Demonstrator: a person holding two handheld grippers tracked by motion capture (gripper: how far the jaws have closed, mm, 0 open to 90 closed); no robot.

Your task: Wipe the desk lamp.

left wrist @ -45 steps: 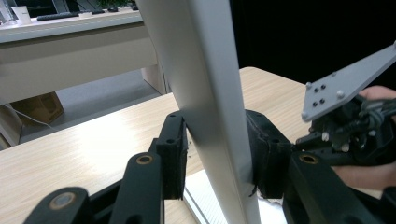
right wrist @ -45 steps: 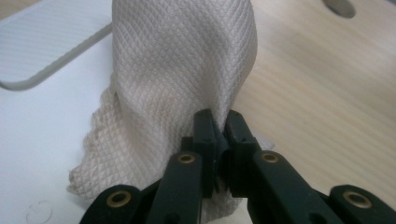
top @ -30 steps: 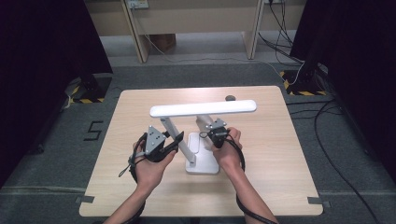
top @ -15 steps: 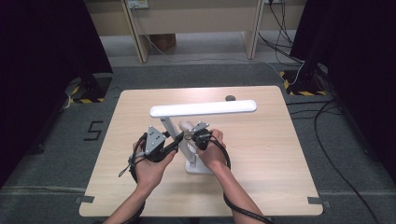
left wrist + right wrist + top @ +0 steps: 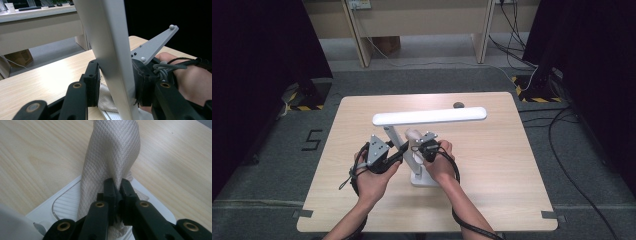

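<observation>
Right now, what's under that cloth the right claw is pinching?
Under the cloth lies the lamp's white base, ridged beside it. The right claw and the cloth's folds cover the rest; wooden table surrounds it.

1. White desk lamp [image 5: 428, 116] stands upright near the middle of the table, a bit toward the person. Its long flat head runs level, left to right, over a slanted white arm [image 5: 110, 50] and a flat square base [image 5: 62, 202].
2. Beige cloth [image 5: 110, 152] with a fine diamond texture is bunched and stands up over the base, its lower part touching it.
</observation>
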